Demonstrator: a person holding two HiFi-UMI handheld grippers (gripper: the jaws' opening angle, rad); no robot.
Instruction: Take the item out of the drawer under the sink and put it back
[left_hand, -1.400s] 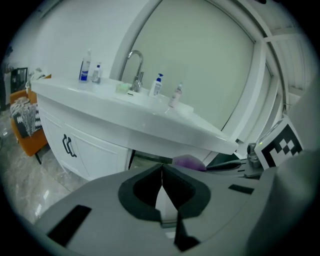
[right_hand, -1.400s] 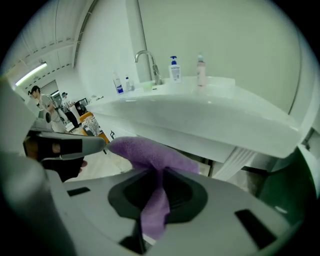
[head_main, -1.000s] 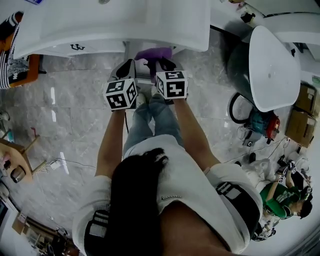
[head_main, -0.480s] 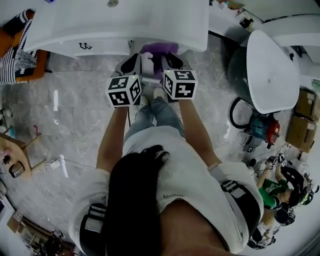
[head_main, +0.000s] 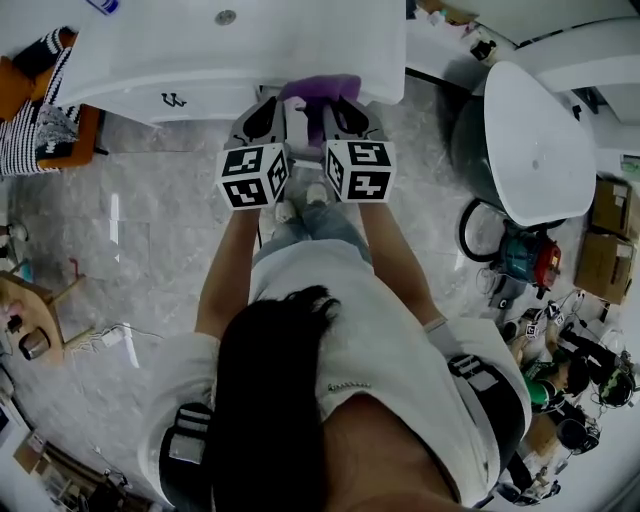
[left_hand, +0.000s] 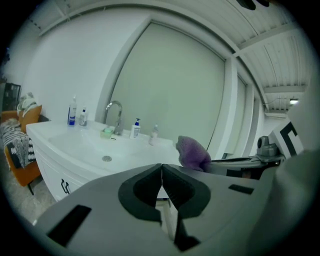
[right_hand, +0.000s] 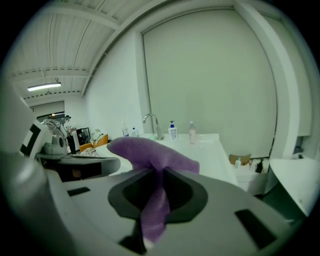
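- Purple, fuzzy cloth: pinched in the right claw. One end bunches up above the jaws and the other hangs down between them. In the head view the cloth sits at the front edge of the white table, between the two claw tips.
- Right claw: jaws nearly together, clamped on the cloth. In the head view the right claw points at the table's front edge, its marker cube towards the person.
- Left claw: jaws pressed together with nothing between them. In the head view the left claw is just beside the right claw and level with it, apart from the cloth.
- Table: white top with a moulded sink basin and a round drain.
- Faucet: curved metal, at the back of the basin.
- Bottles: several small ones stand upright along the back rim, on both sides of the faucet.
- Handle: dark, on the white cabinet front below the table, left of the claws.
- Drawer: I cannot tell whether it is open.
- Bathtub: white, oval, right of the table.
- Floor: grey marbled tile.
- Chair: orange, with striped fabric, at the far left.
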